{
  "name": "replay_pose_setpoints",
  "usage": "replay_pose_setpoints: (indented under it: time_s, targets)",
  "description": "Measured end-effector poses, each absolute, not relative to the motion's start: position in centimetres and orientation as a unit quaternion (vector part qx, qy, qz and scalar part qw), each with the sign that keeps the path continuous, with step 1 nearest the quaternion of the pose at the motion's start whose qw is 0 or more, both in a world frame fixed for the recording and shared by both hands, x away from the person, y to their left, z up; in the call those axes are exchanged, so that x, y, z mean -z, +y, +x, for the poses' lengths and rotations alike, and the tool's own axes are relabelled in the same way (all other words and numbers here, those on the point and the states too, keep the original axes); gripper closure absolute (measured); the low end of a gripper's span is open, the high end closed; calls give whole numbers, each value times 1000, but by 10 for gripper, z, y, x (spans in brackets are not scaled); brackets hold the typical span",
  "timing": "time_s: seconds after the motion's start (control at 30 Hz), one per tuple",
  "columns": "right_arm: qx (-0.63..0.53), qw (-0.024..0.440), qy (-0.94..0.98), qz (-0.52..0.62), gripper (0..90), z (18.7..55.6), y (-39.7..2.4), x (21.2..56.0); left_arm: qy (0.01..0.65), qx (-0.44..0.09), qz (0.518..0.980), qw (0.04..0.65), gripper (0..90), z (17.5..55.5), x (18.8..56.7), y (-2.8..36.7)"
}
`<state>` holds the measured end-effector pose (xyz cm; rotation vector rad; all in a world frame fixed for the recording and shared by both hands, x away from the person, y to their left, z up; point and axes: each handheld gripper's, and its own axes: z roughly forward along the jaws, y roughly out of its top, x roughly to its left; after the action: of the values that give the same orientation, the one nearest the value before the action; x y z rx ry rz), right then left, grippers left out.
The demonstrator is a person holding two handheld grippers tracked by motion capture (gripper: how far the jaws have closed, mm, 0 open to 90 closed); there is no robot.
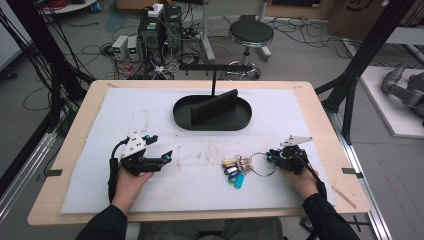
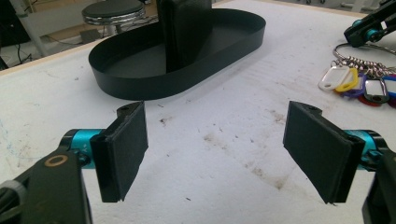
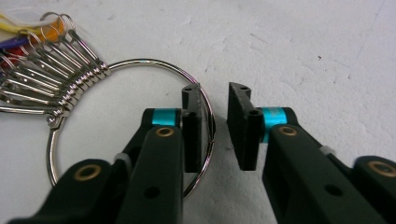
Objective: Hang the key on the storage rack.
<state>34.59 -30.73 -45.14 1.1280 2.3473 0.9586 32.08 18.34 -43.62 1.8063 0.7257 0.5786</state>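
Key ring (image 3: 126, 126) lies flat on the white mat (image 1: 200, 175), tags (image 1: 235, 170) fanned left, near the right gripper (image 3: 215, 133). Jaws slightly apart; ring wire between them, unclamped. Left gripper (image 2: 215, 154) wide open, idle. Risk: thin wire slips out on closing.

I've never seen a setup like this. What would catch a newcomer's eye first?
Probably the bunch of coloured key tags on a big metal ring, lying on the white mat at the right gripper, whose jaws stand slightly apart at the ring's wire. Behind sits a black oval tray; the left gripper waits wide open.
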Motion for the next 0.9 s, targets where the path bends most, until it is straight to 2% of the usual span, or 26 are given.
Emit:
replay_pose_setpoints:
  time_s: [0.03, 0.13, 0.53, 0.9]
  targets:
    - [-338, 184, 833, 398, 866, 345, -306, 451, 305, -241, 756, 527, 221, 321, 437, 183]
    - [-330, 195, 836, 394, 872, 345, -304, 451, 303, -243, 757, 526, 220, 320, 436, 183]
    - [-455, 137, 772, 422, 875, 339, -316, 431, 303, -244, 756, 527, 220, 320, 436, 184]
    - [-498, 112, 758, 407, 872, 330, -306, 424, 301, -244, 757, 526, 221, 320, 436, 182]
